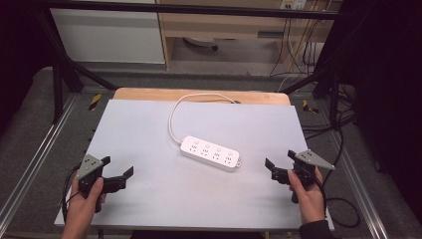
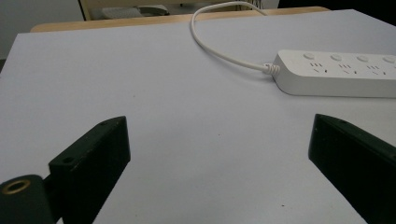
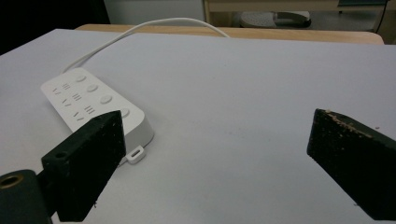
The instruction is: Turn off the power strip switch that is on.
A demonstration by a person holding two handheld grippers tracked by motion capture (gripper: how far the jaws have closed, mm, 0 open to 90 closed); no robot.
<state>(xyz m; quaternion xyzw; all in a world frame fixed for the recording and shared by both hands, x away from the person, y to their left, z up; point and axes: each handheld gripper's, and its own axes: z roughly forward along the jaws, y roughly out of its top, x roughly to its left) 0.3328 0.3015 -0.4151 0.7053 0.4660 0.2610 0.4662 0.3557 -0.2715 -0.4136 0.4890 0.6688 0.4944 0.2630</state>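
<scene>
White plastic, a four-socket power strip lies flat near the middle of the grey tabletop, its long side slanting from far left to near right, with its cord looping away over the far edge. My left hand-held gripper hovers near the left front corner, jaws spread wide and holding nothing; my right hand-held gripper hangs just right of the strip's near end, jaws equally spread and empty. Both are apart from the strip. I judge the step in hand to be closing in on it. To do this well I would bring the right one low and level to the end with the small hanging tab, straddle the body across its narrow width, and keep the left ready by the cord end to steady it, avoiding the switch buttons
</scene>
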